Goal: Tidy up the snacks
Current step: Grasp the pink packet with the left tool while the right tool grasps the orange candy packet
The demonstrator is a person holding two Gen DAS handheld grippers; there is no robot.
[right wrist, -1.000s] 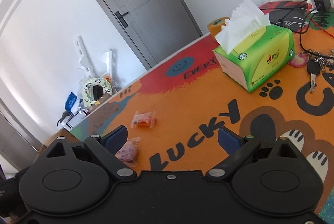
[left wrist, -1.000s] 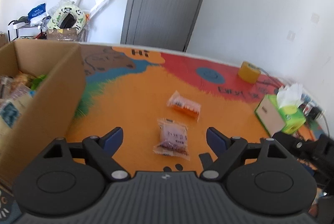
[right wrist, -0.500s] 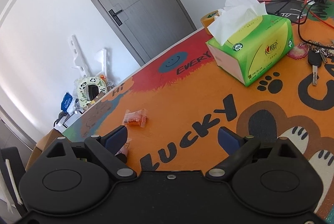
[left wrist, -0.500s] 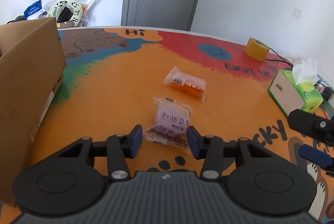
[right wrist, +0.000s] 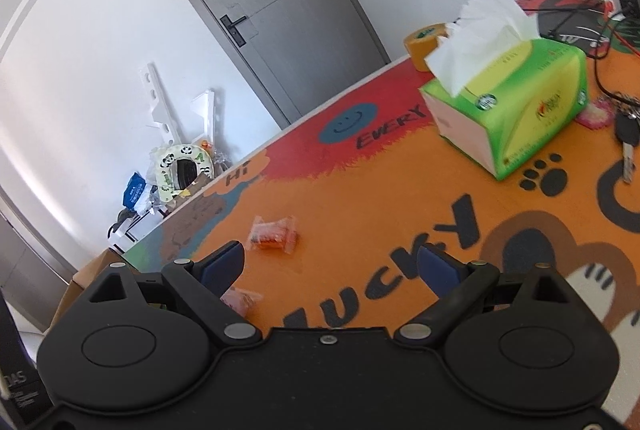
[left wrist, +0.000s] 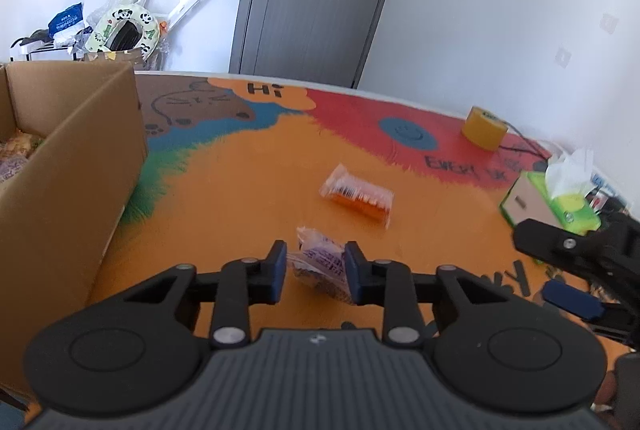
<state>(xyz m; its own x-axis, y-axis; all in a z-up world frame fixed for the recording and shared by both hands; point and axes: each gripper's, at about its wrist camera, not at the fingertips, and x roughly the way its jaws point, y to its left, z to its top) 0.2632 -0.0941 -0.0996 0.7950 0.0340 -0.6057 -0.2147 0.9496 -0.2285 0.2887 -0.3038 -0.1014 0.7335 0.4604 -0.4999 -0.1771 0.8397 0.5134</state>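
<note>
Fingers of the left gripper [left wrist: 315, 272] have just been closing and now pinch the pink snack packet [left wrist: 322, 266] on the orange mat [left wrist: 240, 197]; an orange snack packet [left wrist: 357, 195] lies at one o'clock, a cardboard box [left wrist: 68, 169] at nine. Right gripper [right wrist: 330, 268] stands wide, nothing between; the orange snack packet [right wrist: 273, 234] lies at eleven o'clock, a tissue box [right wrist: 508, 101] at one.

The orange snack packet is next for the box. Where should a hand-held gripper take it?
Grip the orange snack packet across its short width at mid-body, coming from above and the near side. It lies flat on the mat, long and narrow, with thin crimped ends that would slip.
</note>
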